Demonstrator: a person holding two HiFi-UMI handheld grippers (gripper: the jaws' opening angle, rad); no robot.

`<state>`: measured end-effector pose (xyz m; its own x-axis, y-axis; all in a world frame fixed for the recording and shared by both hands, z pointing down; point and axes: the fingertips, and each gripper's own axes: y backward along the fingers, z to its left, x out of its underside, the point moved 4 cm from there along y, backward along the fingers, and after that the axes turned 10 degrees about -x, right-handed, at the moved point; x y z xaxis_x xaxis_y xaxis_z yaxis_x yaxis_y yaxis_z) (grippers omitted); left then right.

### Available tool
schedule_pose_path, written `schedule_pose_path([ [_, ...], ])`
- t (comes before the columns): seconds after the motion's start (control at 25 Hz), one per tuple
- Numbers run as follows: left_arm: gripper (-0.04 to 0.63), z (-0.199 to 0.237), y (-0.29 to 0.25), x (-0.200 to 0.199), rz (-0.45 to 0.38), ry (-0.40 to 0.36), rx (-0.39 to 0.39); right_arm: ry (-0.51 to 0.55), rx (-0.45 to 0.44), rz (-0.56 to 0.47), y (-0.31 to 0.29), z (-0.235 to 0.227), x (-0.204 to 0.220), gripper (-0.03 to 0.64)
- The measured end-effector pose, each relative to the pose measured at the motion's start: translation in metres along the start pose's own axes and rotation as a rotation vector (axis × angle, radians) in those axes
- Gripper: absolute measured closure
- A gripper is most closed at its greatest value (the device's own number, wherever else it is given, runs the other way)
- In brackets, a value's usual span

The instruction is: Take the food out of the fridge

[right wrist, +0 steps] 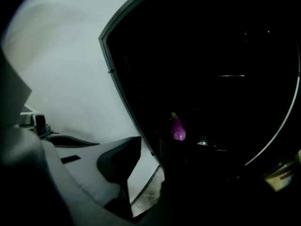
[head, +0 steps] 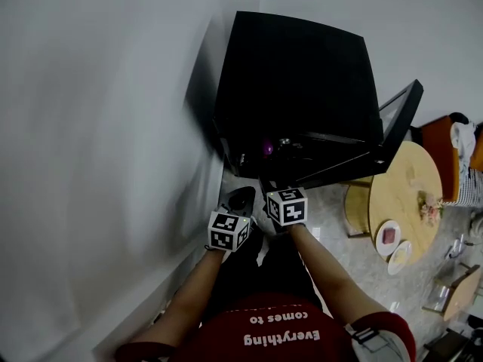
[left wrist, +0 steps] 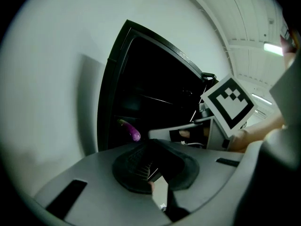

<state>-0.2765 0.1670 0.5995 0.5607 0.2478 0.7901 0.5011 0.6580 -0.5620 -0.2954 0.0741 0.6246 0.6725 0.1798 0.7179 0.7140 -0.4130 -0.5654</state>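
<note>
Fridge open, you face the purple eggplant on its shelf inside (nothing removed yet): left hand-held gripper closed and empty, right hand-held gripper parted, holding nothing.

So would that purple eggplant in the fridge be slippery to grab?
Probably slippery: the eggplant has a glossy skin that catches light. Its rounded, tapering shape suggests it could roll or twist out of a pinch. It seems propped on end in the fridge, so a nudge may tip it.
</note>
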Motion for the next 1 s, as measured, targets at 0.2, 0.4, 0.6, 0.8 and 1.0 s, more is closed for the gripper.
schedule_pose_path([
  [0.2,0.592,0.003,-0.012,0.004,0.003,0.014,-0.002,0.012,0.078,0.023,-0.024,-0.032,-0.009,0.447],
  [0.4,0.592,0.007,-0.016,0.013,0.018,0.034,-0.009,0.026,0.15,0.101,-0.057,-0.065,-0.017,0.402],
  [0.6,0.592,0.01,-0.015,0.02,0.032,0.073,-0.016,0.018,0.178,0.249,-0.088,-0.09,-0.007,0.371],
  [0.8,0.592,0.015,-0.016,0.021,0.038,0.108,-0.022,0.015,0.21,0.292,-0.109,-0.108,-0.007,0.37],
  [1.0,0.592,0.015,-0.013,0.032,0.067,0.101,-0.027,-0.007,0.206,0.33,-0.122,-0.111,-0.008,0.37],
])
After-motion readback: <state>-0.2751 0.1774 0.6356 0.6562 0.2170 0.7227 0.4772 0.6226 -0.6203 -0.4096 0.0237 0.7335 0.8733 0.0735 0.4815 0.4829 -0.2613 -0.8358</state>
